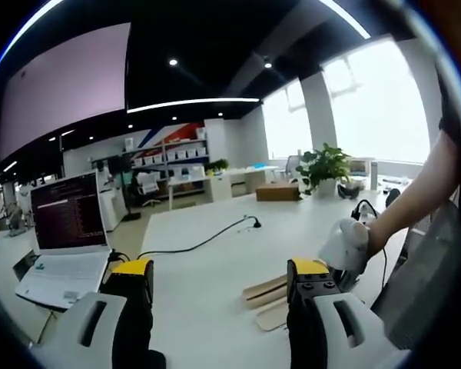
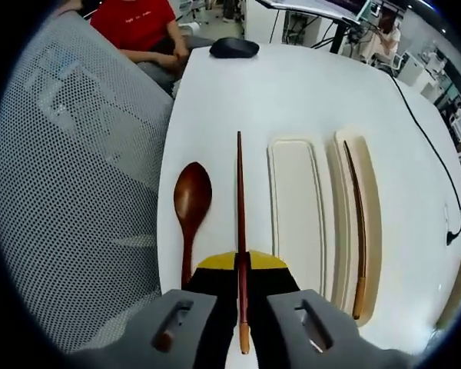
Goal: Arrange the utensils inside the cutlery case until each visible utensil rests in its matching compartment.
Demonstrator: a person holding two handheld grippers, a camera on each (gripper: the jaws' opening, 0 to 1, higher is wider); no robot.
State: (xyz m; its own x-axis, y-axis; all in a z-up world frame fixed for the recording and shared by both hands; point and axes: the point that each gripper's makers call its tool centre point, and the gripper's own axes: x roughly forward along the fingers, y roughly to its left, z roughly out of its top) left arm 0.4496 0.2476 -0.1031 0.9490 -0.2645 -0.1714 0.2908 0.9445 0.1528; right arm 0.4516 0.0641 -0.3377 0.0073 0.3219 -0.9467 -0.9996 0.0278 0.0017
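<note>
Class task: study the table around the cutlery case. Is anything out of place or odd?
Yes. The wooden spoon lies on the table beside the cutlery case, not in it. One chopstick rests in the narrow compartment; its partner chopstick is clamped in the right gripper, outside the case.

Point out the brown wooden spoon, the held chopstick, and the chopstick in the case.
Brown wooden spoon (image 2: 192,192), right gripper view, bowl.
Held dark wooden chopstick (image 2: 240,200), right gripper view, mid-shaft.
Dark chopstick in cream cutlery case (image 2: 358,231), right gripper view, mid-shaft.
</note>
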